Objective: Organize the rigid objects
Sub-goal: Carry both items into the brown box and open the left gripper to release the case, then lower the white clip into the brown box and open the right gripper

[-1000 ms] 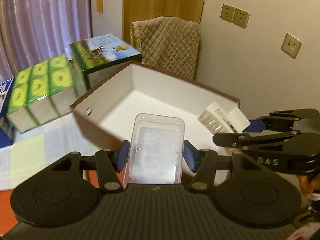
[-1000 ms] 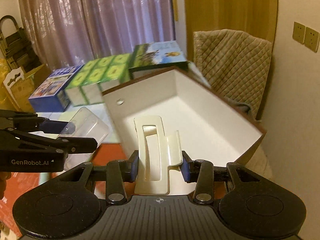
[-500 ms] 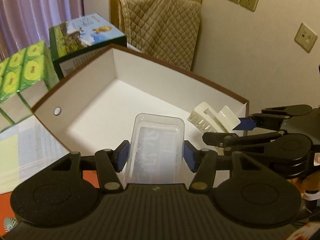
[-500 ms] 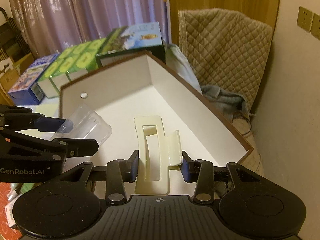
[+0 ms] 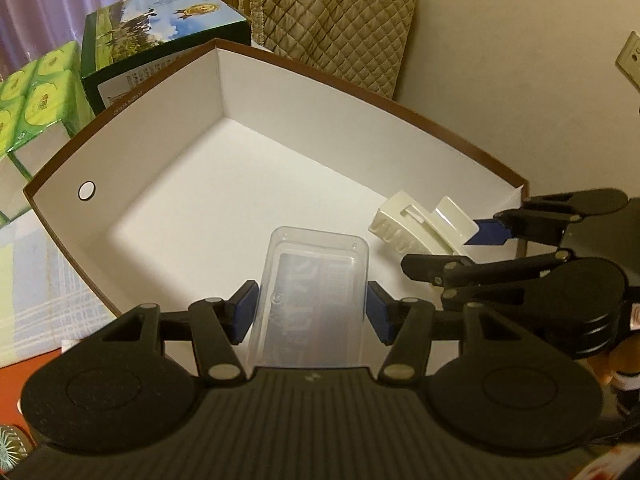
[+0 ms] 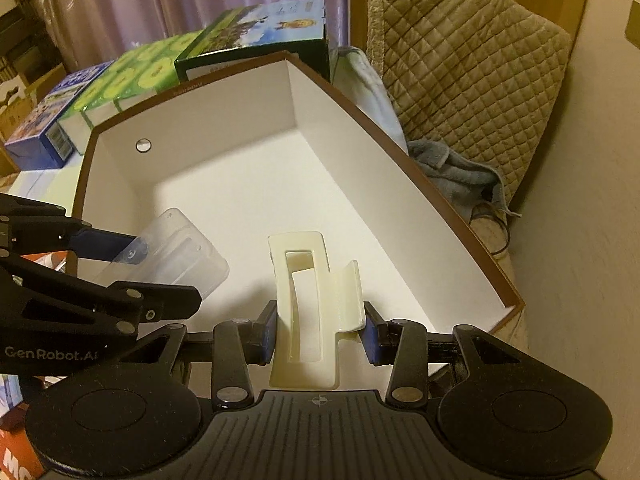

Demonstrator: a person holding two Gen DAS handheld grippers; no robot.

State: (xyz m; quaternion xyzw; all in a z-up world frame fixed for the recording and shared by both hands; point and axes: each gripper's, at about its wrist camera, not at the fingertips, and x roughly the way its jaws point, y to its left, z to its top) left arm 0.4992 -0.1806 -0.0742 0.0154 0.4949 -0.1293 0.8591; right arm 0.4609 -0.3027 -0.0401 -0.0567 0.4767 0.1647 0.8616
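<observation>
My left gripper [image 5: 312, 310] is shut on a clear plastic case [image 5: 312, 280] and holds it over the near part of a large open box [image 5: 224, 80] with a brown outside and white inside. My right gripper [image 6: 320, 330] is shut on a cream hair claw clip [image 6: 308, 300] and holds it inside the same box [image 6: 400, 152], to the right of the case. The clip [image 5: 416, 226] and right gripper [image 5: 476, 248] also show in the left wrist view; the case [image 6: 176, 252] and left gripper [image 6: 120, 264] show in the right wrist view. The box floor is bare.
Green cartons [image 5: 40, 92] and a dark green picture box [image 5: 160, 36] stand behind the box on the left; a blue box [image 6: 48, 120] stands further left. A quilted tan chair [image 6: 472, 60] with a grey cloth [image 6: 452, 164] stands behind on the right, by the wall.
Both grippers have moved forward and down over the open box, each still holding its object. The box now fills more of both views.
</observation>
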